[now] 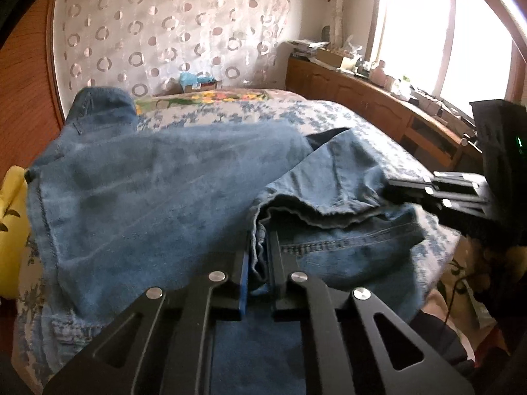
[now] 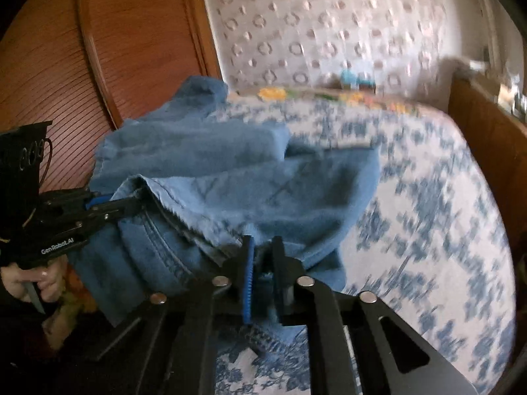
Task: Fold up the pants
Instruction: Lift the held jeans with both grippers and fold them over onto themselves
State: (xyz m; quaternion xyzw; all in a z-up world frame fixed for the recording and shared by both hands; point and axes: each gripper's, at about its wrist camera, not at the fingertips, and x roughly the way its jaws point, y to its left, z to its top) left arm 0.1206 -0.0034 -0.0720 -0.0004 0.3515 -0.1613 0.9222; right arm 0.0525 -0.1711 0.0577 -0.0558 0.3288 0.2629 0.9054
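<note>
- Patterned curtain and wooden cabinets back a bed (image 2: 428,197) with a blue-flowered cover.
- Blue pants (image 1: 158,197) lie bunched on it.
- Left gripper (image 1: 260,263) jaws pinch a denim fold.
- Right gripper (image 2: 263,263) jaws clamp the pants' edge.

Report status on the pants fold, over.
Left gripper shut on the jeans. Right gripper shut on their edge too. Jeans bunched on the bed. Nothing in the way.

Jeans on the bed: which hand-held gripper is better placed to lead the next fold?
Neither clearly. Left hand-held gripper and right hand-held gripper are both shut on the near edge of the jeans; they should probably carry it together across the bed.
</note>
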